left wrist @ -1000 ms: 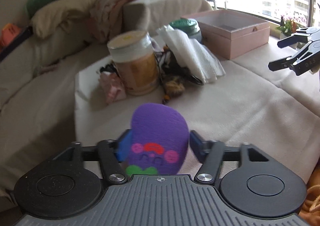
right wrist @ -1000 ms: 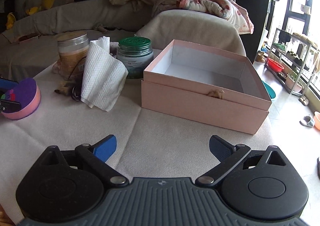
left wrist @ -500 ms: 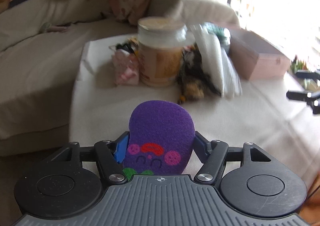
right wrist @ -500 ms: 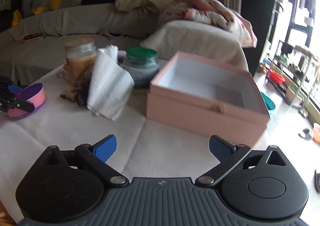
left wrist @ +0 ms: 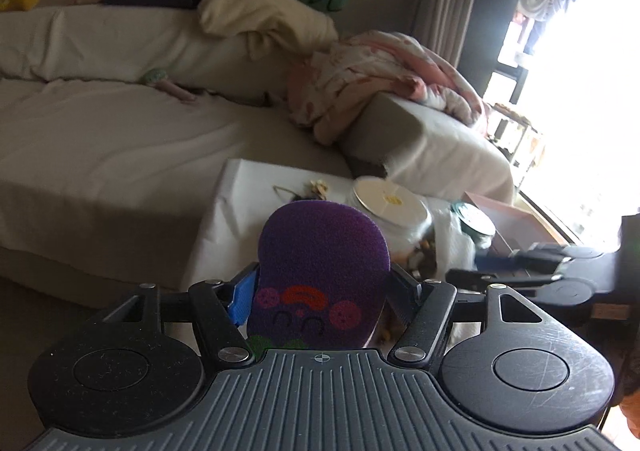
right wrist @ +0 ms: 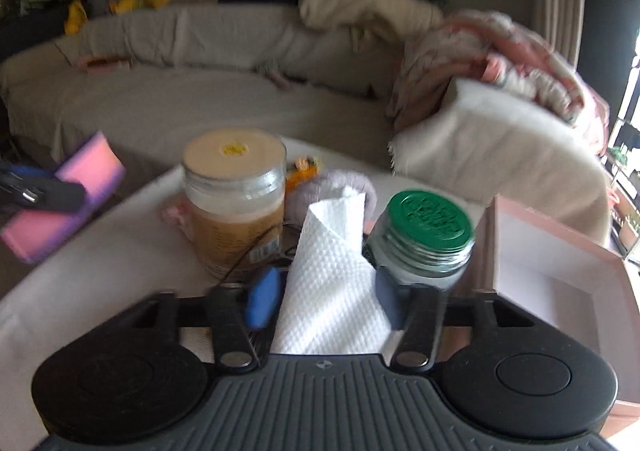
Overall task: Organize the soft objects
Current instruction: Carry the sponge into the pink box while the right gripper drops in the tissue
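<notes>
The purple sponge [left wrist: 320,275] is pinched in the left gripper [left wrist: 320,291], lifted beyond the counter's [right wrist: 100,251] left edge. The right gripper's [right wrist: 324,291] fingers straddle the paper towel [right wrist: 332,291]; contact cannot be told. The pink box [right wrist: 560,291] appears empty: sorting barely begun.

Purple sponge [left wrist: 320,271] hides part of tabletop [left wrist: 232,211] and lower side of big jar [left wrist: 390,207] in left view. Sponge's bottom hidden behind gripper body. Paper towel [right wrist: 328,291] covers things behind it; small dark bits [right wrist: 276,239] by jar too blurry to name. Pink box [right wrist: 560,271] cut off at right edge. Right view blurry all over. Green-lid jar label [right wrist: 432,211] too blurry to read.
</notes>
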A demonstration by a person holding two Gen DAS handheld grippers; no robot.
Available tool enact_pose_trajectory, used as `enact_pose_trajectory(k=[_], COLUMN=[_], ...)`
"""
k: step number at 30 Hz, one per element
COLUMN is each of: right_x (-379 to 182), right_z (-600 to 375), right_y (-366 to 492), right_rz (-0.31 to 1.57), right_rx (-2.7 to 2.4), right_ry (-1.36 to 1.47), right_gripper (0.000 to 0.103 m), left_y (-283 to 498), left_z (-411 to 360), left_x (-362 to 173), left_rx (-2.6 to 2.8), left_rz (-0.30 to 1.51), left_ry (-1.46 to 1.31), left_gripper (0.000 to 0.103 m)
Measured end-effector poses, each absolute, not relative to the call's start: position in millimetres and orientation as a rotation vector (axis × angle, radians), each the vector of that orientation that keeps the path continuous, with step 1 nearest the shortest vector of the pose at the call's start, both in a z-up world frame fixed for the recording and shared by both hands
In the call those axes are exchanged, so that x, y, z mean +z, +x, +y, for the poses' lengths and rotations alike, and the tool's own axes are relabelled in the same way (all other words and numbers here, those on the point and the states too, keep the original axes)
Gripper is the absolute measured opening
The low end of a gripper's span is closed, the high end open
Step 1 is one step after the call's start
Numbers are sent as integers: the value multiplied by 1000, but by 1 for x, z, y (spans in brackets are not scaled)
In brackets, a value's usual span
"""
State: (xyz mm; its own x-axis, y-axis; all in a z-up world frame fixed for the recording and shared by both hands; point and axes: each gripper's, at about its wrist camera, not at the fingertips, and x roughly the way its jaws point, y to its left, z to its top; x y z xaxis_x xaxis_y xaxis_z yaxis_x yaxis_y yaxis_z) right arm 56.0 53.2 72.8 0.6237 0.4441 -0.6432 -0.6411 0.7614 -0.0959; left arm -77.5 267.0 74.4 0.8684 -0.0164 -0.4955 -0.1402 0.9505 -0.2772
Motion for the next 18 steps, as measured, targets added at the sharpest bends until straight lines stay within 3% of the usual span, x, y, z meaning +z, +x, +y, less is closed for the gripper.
enact_pose_trajectory(k=[1,4,11,14,18], right_x=[72,105,234,251,234], right_z=[55,35,-52,-90,-147], right_y=[62,71,86,91,106], right_rz=[676,685,427,356,372], right_rx=[644,696,644,540,439], right_ry=[-335,-216,-30,-51,-32], right_gripper=[2,2,2,2,2], left_y=[-75,-68,-6,41,108], left_z=[269,276,237,180,90], left_x=[78,105,202,215,186], left_rx=[77,109,-20,-195,-403], left_rz=[510,451,286,309,429], left_ry=[-310,-289,-229,-248,-276], left_gripper=[71,71,71,71,72])
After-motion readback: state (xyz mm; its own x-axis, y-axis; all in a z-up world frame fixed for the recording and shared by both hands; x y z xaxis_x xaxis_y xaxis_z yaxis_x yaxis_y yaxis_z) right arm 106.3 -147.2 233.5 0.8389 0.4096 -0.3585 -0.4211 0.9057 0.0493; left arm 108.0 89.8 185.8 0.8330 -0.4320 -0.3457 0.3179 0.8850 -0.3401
